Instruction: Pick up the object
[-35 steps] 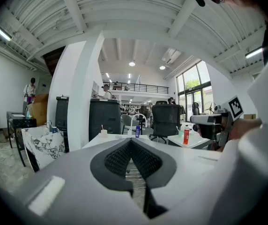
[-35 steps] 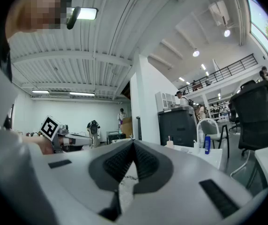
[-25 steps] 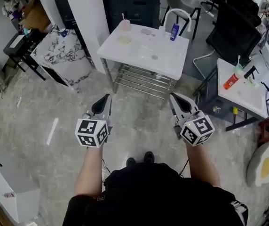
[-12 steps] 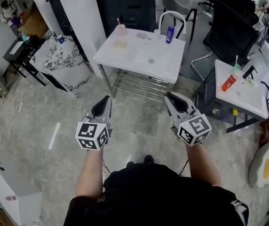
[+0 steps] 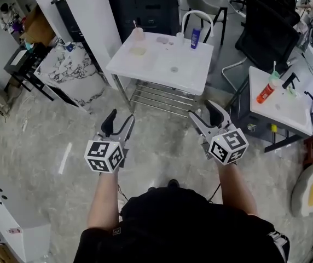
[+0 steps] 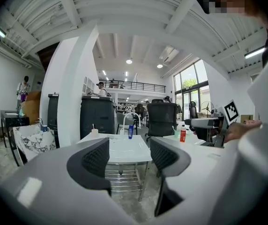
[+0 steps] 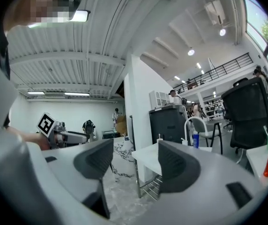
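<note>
A white table (image 5: 185, 76) stands ahead of me on the grey floor. On it are a blue bottle (image 5: 195, 37), a pink cup with a straw (image 5: 138, 34) and a few small flat items. My left gripper (image 5: 120, 118) and right gripper (image 5: 203, 110) hang side by side in the air, short of the table and apart from everything on it. Both sets of jaws are opening, with nothing between them. The left gripper view looks past the left gripper (image 6: 130, 156) at the table (image 6: 124, 149) and the blue bottle (image 6: 130, 131). The right gripper (image 7: 134, 161) points at the table's corner (image 7: 145, 154).
A marble-patterned cabinet (image 5: 71, 70) and a white pillar (image 5: 85, 15) stand at the left. A second white table (image 5: 279, 111) at the right holds an orange-red bottle (image 5: 264, 93). Behind are black office chairs (image 5: 266, 32) and a white chair (image 5: 197, 19). An egg-shaped cushion (image 5: 311, 188) lies at the far right.
Both grippers went from shut jaws to widely parted jaws. They stayed at about the same place in front of me, and the table shifted slightly in view.
</note>
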A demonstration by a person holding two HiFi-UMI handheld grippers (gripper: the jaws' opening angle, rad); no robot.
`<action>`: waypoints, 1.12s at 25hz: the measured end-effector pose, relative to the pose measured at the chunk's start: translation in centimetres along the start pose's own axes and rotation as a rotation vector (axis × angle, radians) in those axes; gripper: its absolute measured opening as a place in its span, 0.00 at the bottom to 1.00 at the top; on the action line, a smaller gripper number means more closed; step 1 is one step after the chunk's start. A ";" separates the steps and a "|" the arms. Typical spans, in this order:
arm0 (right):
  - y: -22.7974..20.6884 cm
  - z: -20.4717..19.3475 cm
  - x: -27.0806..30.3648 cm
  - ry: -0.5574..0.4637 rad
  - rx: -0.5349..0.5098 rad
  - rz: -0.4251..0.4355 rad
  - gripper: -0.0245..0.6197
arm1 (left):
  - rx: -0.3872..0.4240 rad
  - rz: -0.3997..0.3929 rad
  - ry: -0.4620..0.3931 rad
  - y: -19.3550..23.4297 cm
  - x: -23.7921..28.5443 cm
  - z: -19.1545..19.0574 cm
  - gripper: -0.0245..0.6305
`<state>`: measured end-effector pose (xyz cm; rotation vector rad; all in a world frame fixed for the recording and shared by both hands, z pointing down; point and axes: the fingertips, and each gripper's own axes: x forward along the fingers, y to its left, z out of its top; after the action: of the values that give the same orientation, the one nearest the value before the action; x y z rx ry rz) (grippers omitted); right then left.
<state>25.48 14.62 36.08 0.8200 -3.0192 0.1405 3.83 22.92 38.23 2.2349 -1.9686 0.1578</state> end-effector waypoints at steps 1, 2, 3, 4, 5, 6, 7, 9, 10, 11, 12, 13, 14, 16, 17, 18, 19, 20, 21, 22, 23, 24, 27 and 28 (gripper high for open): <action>-0.3 -0.1 -0.1 0.000 0.002 -0.004 0.46 | -0.002 0.002 -0.001 0.0 0.1 -0.1 0.44; -0.5 -0.2 -0.2 0.001 0.004 -0.008 0.47 | -0.003 0.005 0.000 0.0 0.1 -0.1 0.45; -0.7 -0.2 -0.4 0.001 0.006 -0.010 0.48 | -0.004 0.008 0.001 -0.1 0.1 -0.1 0.46; -0.9 -0.3 -0.5 0.002 0.009 -0.011 0.49 | -0.005 0.012 0.004 -0.1 0.2 -0.1 0.47; -1.1 -0.3 -0.6 0.003 0.011 -0.011 0.50 | -0.007 0.016 0.008 -0.2 0.2 -0.2 0.47; -1.3 -0.4 -0.8 0.005 0.013 -0.010 0.50 | -0.010 0.021 0.011 -0.2 0.3 -0.3 0.47; -1.5 -0.5 -0.9 0.007 0.014 -0.008 0.51 | -0.012 0.024 0.012 -0.3 0.4 -0.4 0.48; -1.7 -0.7 -0.9 0.010 0.018 -0.001 0.51 | -0.015 0.024 0.006 -0.3 0.5 -0.2 0.49; -1.8 -0.8 -0.9 0.012 0.021 0.002 0.51 | -0.015 0.022 0.002 -0.2 0.6 -0.1 0.49; -1.8 -0.9 -0.8 0.012 0.024 0.005 0.51 | -0.015 0.018 -0.001 -0.2 0.7 0.0 0.49; -2.0 -0.9 -0.6 0.011 0.027 0.006 0.51 | -0.013 0.014 -0.002 -0.1 0.8 0.1 0.49; -2.1 -1.0 -0.4 0.012 0.030 0.007 0.51 | -0.012 0.010 -0.002 0.0 1.1 0.1 0.49; -2.3 -1.1 -0.2 0.014 0.032 0.008 0.51 | -0.011 0.007 -0.002 0.2 1.4 0.1 0.49; -2.7 -1.2 0.7 0.021 0.037 0.011 0.51 | -0.017 0.006 -0.001 0.8 2.1 -0.1 0.49; -2.9 -1.3 1.2 0.025 0.038 0.012 0.51 | -0.021 0.005 0.001 1.2 2.5 -0.2 0.49; -3.0 -1.4 1.8 0.029 0.038 0.014 0.51 | -0.025 0.003 0.004 1.6 3.0 -0.4 0.49; -3.1 -1.5 2.4 0.033 0.037 0.015 0.51 | -0.027 -0.001 0.007 2.1 3.6 -0.5 0.49; -3.3 -1.6 3.0 0.038 0.034 0.016 0.51 | -0.030 -0.006 0.009 2.6 4.2 -0.6 0.49; -3.5 -1.6 3.8 0.043 0.032 0.016 0.51 | -0.034 -0.011 0.011 3.2 4.9 -0.7 0.49; -3.8 -1.8 4.6 0.049 0.032 0.014 0.51 | -0.040 -0.016 0.012 3.9 5.6 -0.8 0.49; -4.2 -1.9 5.4 0.055 0.033 0.010 0.51 | -0.049 -0.020 0.013 4.7 6.4 -0.9 0.49; -4.6 -2.1 6.4 0.062 0.034 0.006 0.51 | -0.059 -0.025 0.013 5.6 7.2 -1.1 0.49; -5.6 -2.5 9.8 0.083 0.036 -0.005 0.51 | -0.081 -0.046 0.005 8.5 9.9 -1.1 0.49; -5.9 -2.7 11.2 0.091 0.038 -0.006 0.51 | -0.085 -0.052 0.001 9.5 10.8 -1.0 0.49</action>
<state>18.76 4.09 39.61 0.8020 -2.9376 0.2297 -4.22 11.45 41.66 2.2293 -1.8770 0.0674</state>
